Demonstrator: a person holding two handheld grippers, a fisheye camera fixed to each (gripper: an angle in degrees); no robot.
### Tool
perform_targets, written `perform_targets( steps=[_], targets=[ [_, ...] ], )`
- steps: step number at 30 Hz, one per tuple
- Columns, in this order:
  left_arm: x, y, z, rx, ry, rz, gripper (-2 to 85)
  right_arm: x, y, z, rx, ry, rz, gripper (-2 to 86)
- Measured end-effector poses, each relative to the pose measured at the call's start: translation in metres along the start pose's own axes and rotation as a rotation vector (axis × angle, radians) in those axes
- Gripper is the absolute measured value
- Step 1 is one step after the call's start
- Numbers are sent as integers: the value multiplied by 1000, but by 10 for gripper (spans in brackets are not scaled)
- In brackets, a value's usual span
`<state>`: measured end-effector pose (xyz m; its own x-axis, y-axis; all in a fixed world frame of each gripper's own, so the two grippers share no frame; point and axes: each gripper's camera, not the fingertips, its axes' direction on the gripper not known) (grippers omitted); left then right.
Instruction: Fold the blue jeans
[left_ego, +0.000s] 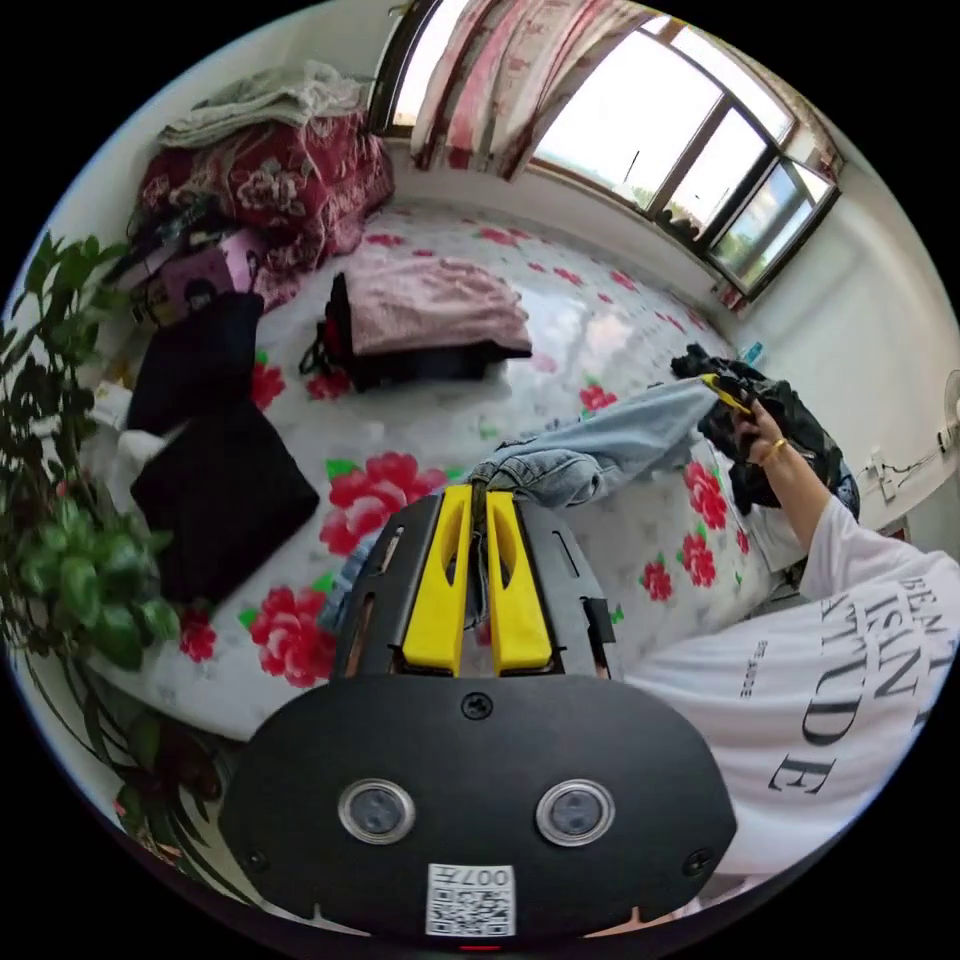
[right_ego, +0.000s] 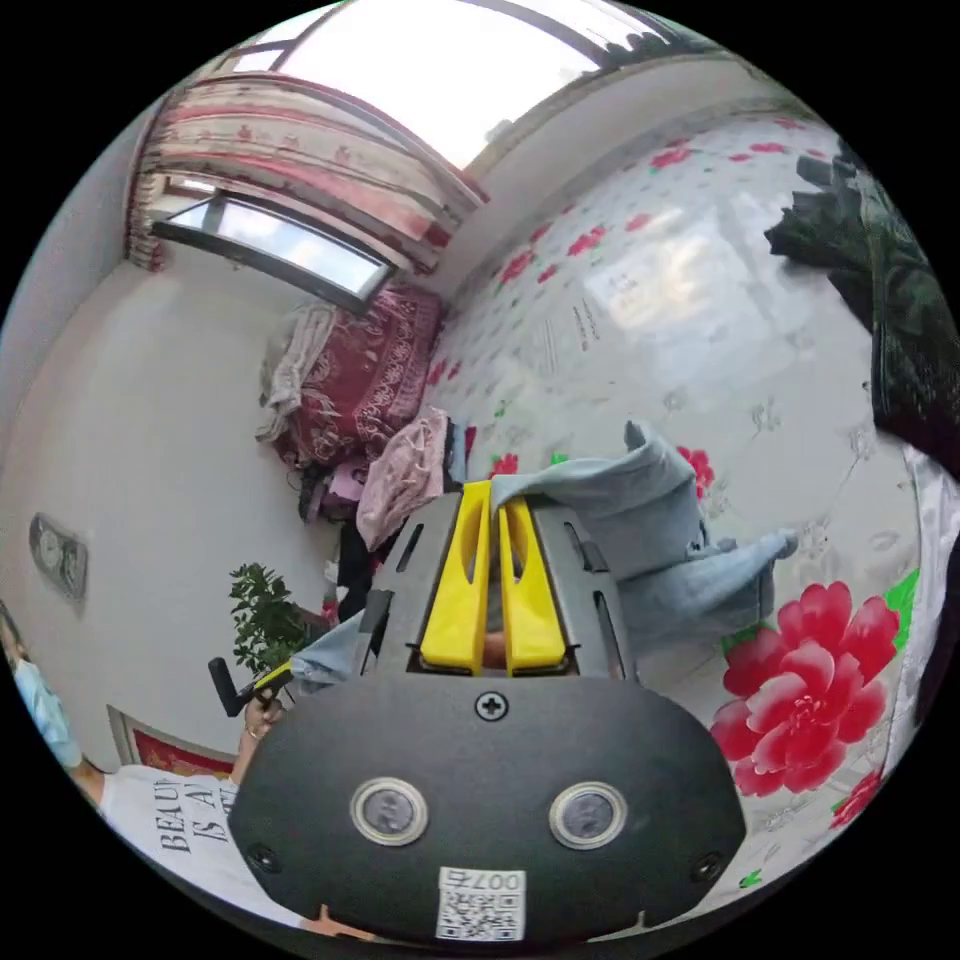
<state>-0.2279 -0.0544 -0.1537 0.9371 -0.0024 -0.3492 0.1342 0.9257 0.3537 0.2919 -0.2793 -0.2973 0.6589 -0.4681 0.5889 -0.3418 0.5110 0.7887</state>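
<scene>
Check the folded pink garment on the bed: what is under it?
The pink garment lies on a stack of dark folded clothes, resting on the flowered bed cover. How many dark pieces it covers cannot be told.

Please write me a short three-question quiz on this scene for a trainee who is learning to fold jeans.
1. True or false: the left claw is shut on the blue jeans.
2. Multiple choice: what lies on top of the black folded stack in the left gripper view? A) a pink garment B) a green towel C) a yellow pillow
3. Fill in: the floral sheet under the jeans is printed with red ____.

Key
1. True: denim sits pinched between its two yellow jaws. The right claw clamps the jeans in the same way, and the cloth hangs lifted between the two.
2. A, the pink garment.
3. Flowers.
</scene>
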Motion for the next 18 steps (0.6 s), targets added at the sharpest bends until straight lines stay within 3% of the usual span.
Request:
perform_targets(
  steps=[5, 9, 12, 15, 17, 18],
  targets=[
    [51, -74, -91, 299, -68, 298, 0, -110, 8, -168, 308, -93, -398, -5],
    [76, -48, -127, 323, -18, 469, 2, -133, 72, -237, 372, 19, -500, -4],
    [90, -6, -115, 196, 7, 519, 4, -99, 137, -253, 342, 62, -412, -2],
    [97, 43, -55, -98, 23, 493, 12, -24, 213, -226, 227, 145, -156, 4],
    [94, 92, 21, -382, 5, 444, 25, 54, 283, -188, 82, 240, 174, 20],
    [90, 105, 41, -455, -7, 419, 31, 71, 300, -179, 39, 261, 236, 24]
  ],
)
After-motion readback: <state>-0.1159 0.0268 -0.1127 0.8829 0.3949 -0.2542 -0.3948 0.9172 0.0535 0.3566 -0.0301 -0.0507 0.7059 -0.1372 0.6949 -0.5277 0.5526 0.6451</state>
